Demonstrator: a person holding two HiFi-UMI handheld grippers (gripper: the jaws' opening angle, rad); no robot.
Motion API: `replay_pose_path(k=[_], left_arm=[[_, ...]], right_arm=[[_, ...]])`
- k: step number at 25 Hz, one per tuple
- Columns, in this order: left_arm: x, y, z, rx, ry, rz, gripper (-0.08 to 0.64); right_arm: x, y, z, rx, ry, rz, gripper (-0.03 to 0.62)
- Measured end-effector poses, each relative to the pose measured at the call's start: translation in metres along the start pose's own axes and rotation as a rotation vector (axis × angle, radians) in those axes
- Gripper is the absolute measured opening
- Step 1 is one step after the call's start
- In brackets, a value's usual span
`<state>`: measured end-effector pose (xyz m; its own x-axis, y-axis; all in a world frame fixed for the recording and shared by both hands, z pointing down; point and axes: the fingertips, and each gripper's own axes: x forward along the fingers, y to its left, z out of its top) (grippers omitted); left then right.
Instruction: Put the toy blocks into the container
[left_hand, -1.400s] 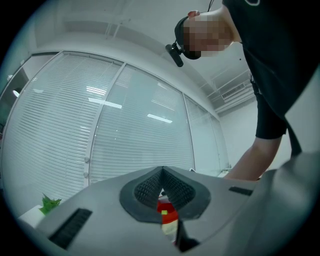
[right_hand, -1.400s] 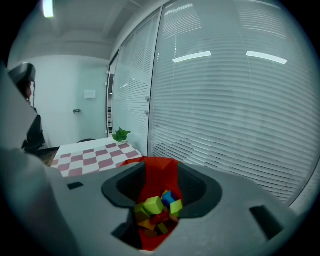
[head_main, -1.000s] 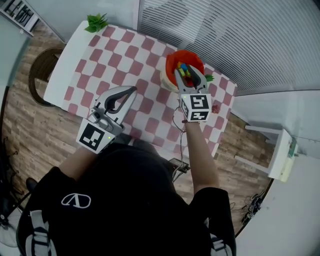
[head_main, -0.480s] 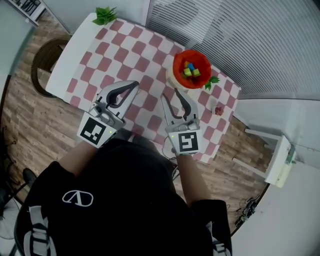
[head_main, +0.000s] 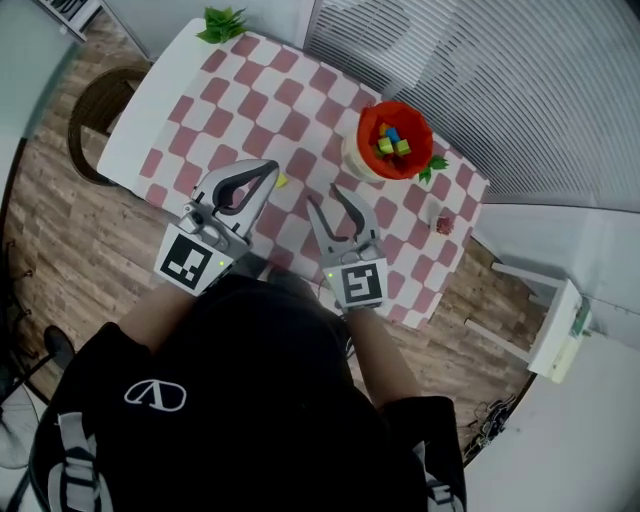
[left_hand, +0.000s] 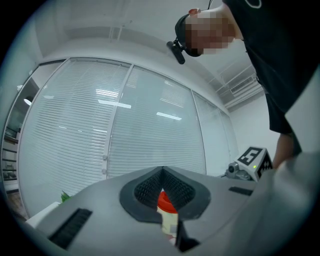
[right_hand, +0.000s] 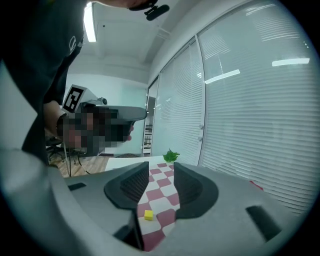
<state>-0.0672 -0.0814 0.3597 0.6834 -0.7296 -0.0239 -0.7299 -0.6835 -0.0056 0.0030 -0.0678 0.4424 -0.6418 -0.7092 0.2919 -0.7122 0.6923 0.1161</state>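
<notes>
A red container (head_main: 393, 140) stands at the far right of the checkered table (head_main: 200, 90), with several coloured blocks inside. A small yellow block (head_main: 283, 181) lies on the cloth between my two grippers. My left gripper (head_main: 271, 171) hovers at the near edge, its tips together with nothing held; in its own view the left gripper (left_hand: 161, 170) shows the red container (left_hand: 165, 202) through the gap behind the tips. My right gripper (head_main: 322, 195) is open and empty. In the right gripper view, the right gripper (right_hand: 161, 167) frames the yellow block (right_hand: 148, 215) ahead on the cloth.
A green plant (head_main: 224, 22) sits at the table's far left corner. A small red object (head_main: 443, 226) lies near the right edge, and a green sprig (head_main: 435, 163) beside the container. A brown stool (head_main: 95, 110) stands left of the table, a white stand (head_main: 548, 310) to the right.
My right gripper has drawn back from above the red container to the near side of the table. The left gripper has stayed in place.
</notes>
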Motion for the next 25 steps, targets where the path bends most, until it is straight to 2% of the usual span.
replay_pose_path(k=[3, 7, 11, 21, 25], left_arm=[[-0.006, 0.003, 0.001, 0.001, -0.003, 0.013, 0.005], [-0.012, 0.007, -0.002, -0.003, 0.008, 0.024, 0.005], [-0.019, 0.011, -0.005, -0.008, 0.018, 0.037, 0.005], [-0.031, 0.022, -0.010, 0.007, 0.037, 0.061, 0.005], [-0.035, 0.026, -0.013, 0.001, 0.046, 0.070, 0.005]], right_arm=[[0.018, 0.003, -0.004, -0.006, -0.036, 0.014, 0.163], [0.049, 0.010, -0.032, 0.001, 0.075, 0.066, 0.173], [0.083, 0.016, -0.064, -0.007, 0.120, 0.095, 0.186], [0.140, 0.039, -0.176, -0.011, 0.437, 0.197, 0.192], [0.152, 0.044, -0.202, -0.010, 0.520, 0.228, 0.193]])
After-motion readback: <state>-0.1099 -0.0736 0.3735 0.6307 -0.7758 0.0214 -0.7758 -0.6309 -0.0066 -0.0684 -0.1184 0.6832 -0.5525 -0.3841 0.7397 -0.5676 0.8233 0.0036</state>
